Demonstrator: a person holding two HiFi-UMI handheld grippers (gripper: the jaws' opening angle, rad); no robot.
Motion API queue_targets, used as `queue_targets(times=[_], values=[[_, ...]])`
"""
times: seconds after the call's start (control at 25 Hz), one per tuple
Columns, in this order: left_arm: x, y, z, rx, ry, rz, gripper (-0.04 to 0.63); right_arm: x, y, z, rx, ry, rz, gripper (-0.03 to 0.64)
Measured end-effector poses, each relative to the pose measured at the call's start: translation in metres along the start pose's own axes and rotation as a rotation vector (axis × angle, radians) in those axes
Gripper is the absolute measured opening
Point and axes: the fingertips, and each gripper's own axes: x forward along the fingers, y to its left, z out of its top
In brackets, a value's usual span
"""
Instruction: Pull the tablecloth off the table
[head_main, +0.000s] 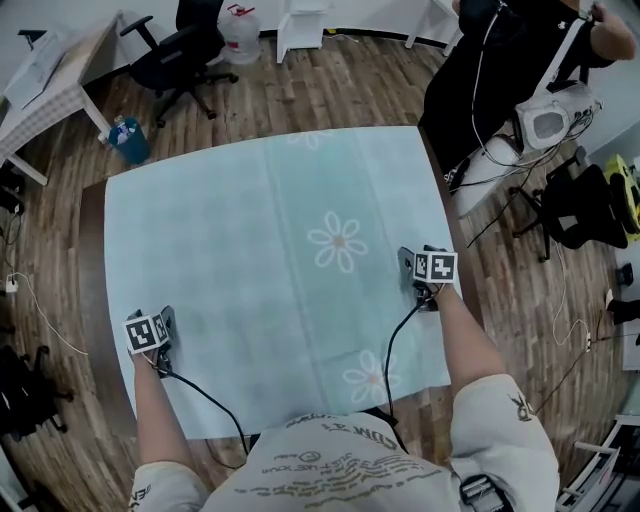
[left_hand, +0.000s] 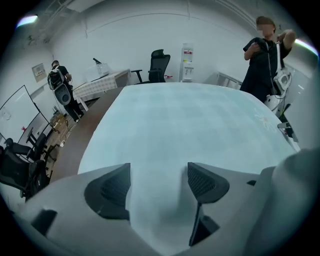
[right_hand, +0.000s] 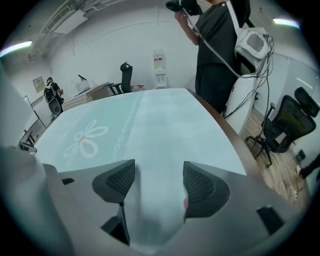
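Note:
A pale blue-green tablecloth (head_main: 270, 260) printed with white flowers lies flat over a brown wooden table (head_main: 92, 260). My left gripper (head_main: 152, 316) hovers low over the cloth near its front left edge, and my right gripper (head_main: 418, 256) is over the cloth near its right edge. In the left gripper view the left gripper (left_hand: 157, 182) has its jaws wide apart, with tablecloth (left_hand: 190, 120) showing in the gap and neither pad pressing on it. The right gripper (right_hand: 159, 185) stands the same way, open above the tablecloth (right_hand: 150, 125), close to the bare table edge (right_hand: 235, 142).
A person (head_main: 500, 70) stands at the table's far right corner beside a black chair (head_main: 585, 205). A black office chair (head_main: 180, 50), a blue bin (head_main: 128, 140) and a white table (head_main: 50, 80) stand beyond the far left corner. Another person (left_hand: 62, 90) stands further off.

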Motion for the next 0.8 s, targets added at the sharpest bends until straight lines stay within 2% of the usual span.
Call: queue_targets(times=[0.2,0.32,0.44,0.52,0.6,0.72,0.8], values=[[0.007,0.003,-0.005,-0.11,0.003,-0.058,0.343,0.008,-0.001,-0.002,0.022,0.024,0.005,0.296],[0.008,0.002,-0.005,-0.119,0.004,-0.076,0.328,0.009,0.001,-0.003,0.03,0.077,-0.003,0.296],[0.007,-0.014,-0.006,-0.094,0.025,-0.102,0.217,0.007,0.001,-0.006,0.028,0.129,-0.007,0.281],[0.007,-0.028,-0.006,-0.067,0.036,-0.111,0.116,0.008,0.008,-0.007,0.024,0.15,-0.004,0.224],[0.008,-0.038,-0.005,-0.013,0.048,-0.081,0.015,0.009,0.018,-0.006,0.014,0.164,0.002,0.151],[0.007,-0.045,-0.004,0.065,0.049,-0.027,0.009,0.008,0.031,-0.007,-0.024,0.168,-0.016,0.027],[0.006,-0.051,-0.002,0.03,0.024,-0.066,0.008,0.007,0.036,-0.007,-0.036,0.148,-0.032,0.018]])
